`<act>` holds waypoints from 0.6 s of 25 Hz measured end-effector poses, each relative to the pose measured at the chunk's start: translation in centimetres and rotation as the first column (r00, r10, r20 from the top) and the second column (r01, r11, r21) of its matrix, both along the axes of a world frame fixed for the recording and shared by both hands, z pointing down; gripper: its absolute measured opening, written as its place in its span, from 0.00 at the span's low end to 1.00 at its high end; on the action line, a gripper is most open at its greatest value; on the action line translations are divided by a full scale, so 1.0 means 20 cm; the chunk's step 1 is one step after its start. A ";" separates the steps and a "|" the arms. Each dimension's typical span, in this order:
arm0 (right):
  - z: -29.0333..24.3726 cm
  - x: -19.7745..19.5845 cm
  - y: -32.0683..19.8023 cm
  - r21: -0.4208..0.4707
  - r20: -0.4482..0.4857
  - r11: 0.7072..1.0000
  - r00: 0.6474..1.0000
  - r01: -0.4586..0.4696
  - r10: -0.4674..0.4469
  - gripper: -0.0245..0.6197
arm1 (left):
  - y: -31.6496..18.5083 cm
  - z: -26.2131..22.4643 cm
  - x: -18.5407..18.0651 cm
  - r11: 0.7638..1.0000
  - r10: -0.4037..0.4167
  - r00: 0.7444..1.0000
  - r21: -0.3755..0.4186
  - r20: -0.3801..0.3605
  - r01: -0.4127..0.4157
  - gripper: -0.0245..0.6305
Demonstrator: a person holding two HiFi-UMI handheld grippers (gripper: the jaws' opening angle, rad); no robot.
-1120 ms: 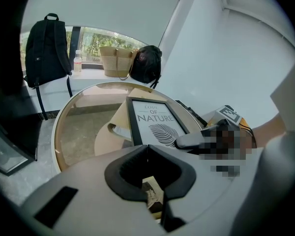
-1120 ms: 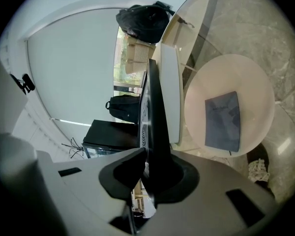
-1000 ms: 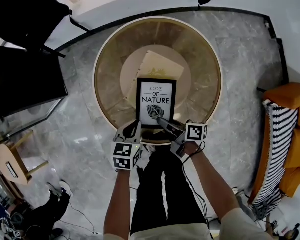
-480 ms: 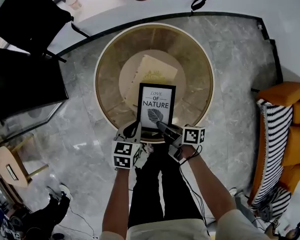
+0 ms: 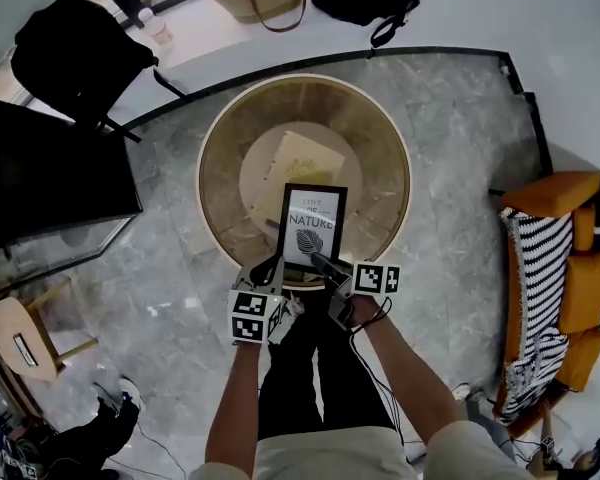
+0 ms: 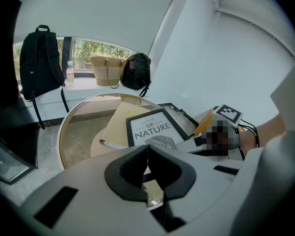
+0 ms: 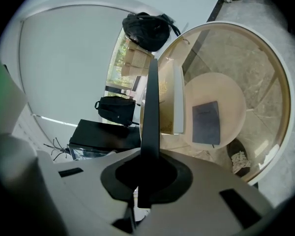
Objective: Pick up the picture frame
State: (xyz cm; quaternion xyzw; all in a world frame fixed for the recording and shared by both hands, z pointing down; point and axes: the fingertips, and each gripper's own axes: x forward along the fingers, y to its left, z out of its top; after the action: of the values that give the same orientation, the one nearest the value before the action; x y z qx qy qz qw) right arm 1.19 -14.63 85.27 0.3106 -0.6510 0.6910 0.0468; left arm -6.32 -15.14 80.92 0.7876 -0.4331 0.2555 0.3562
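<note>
Raised along with both grippers since a second ago, the picture frame (image 5: 312, 226) now tilts up from its near edge, where the right gripper (image 5: 326, 265) pinches it. That gripper's jaws have just been closing tighter, and in the right gripper view the frame stands edge-on between them. Just beside it on its left, the left gripper (image 5: 271, 266) has its jaws pressed together on nothing, tips near the frame's near corner. Ahead of and below both tools lies the round glass table (image 5: 216, 138), with a tan board (image 5: 298, 156) showing through its top beyond the frame.
</note>
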 end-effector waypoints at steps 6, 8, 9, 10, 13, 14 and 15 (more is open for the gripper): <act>-0.07 0.06 0.06 -0.036 -0.066 0.999 0.998 -0.025 0.022 0.10 | 0.09 -0.11 -0.03 1.000 0.008 1.000 -0.008 0.002 -0.008 0.07; -0.11 0.08 0.06 -0.029 -0.086 0.999 0.996 -0.020 0.017 0.10 | 0.11 -0.14 -0.04 1.000 0.010 1.000 -0.014 0.002 -0.010 0.07; -0.14 0.09 0.05 -0.017 -0.099 1.000 0.995 -0.008 0.006 0.10 | 0.12 -0.15 -0.05 1.000 0.011 1.000 -0.016 0.001 -0.011 0.07; -0.17 0.09 0.04 -0.002 -0.115 1.000 0.993 0.011 -0.011 0.10 | 0.12 -0.18 -0.05 1.000 0.011 1.000 -0.017 0.000 -0.011 0.07; -0.28 0.09 0.02 0.050 -0.161 0.996 0.985 0.070 -0.061 0.10 | 0.14 -0.23 -0.07 1.000 -0.006 1.000 -0.013 -0.010 0.005 0.07; -0.32 0.09 0.02 0.069 -0.174 0.994 0.982 0.084 -0.071 0.10 | 0.15 -0.24 -0.07 1.000 -0.012 1.000 -0.010 -0.014 0.012 0.07; -0.36 0.09 0.02 0.089 -0.184 0.992 0.980 0.094 -0.076 0.10 | 0.16 -0.26 -0.06 1.000 -0.017 1.000 -0.008 -0.018 0.017 0.07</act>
State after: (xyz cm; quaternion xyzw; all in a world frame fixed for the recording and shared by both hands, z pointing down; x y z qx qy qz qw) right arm 2.91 -14.33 78.16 0.3458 -0.6896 0.6249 0.1200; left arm -7.56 -12.04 75.78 0.7848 -0.4353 0.2469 0.3655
